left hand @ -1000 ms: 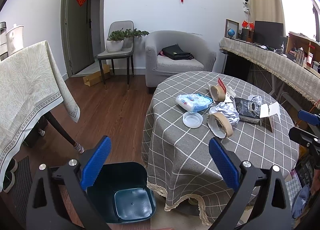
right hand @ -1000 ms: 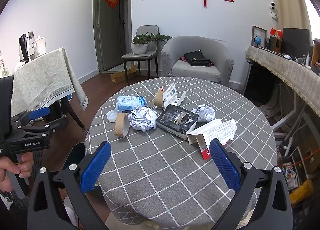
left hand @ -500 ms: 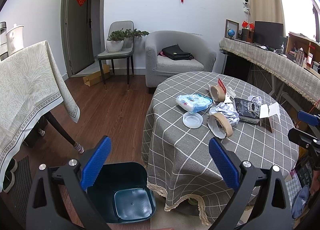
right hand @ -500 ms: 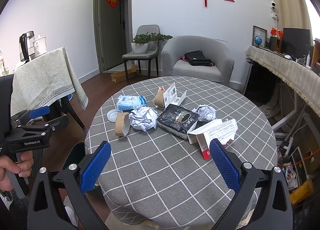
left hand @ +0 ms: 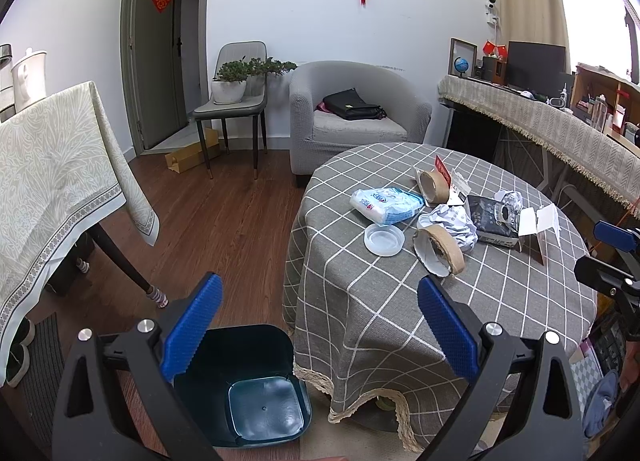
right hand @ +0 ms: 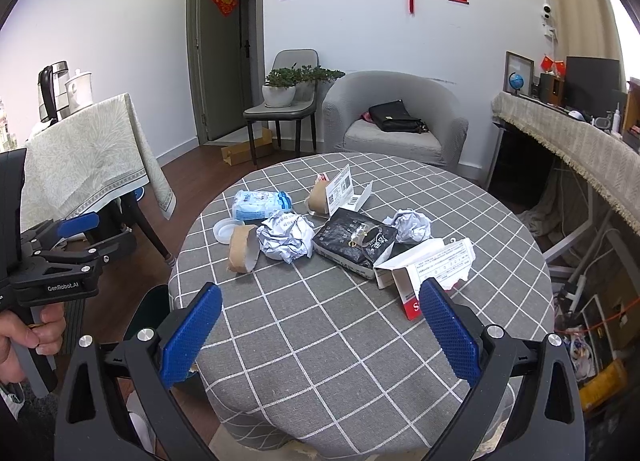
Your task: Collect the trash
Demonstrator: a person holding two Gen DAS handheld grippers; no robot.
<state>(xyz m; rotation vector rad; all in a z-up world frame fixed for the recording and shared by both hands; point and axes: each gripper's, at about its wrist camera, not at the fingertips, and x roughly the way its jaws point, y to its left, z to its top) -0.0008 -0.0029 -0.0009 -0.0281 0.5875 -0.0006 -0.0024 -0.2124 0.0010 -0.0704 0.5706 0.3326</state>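
Both grippers are spread wide and hold nothing. The left gripper hangs beside the round table, above a dark teal trash bin that stands open on the wooden floor just at the fringe of the grey checked tablecloth. The right gripper hovers over the near, bare part of the tablecloth, its blue pads well short of the litter. The trash lies clustered mid-table: a crumpled paper ball touching a brown tape roll on its side, a white plastic lid behind the roll, a blue-and-white tissue pack, a second tape roll against a printed card, a black packet, a smaller paper ball, and a torn white-and-red carton nearest the right finger.
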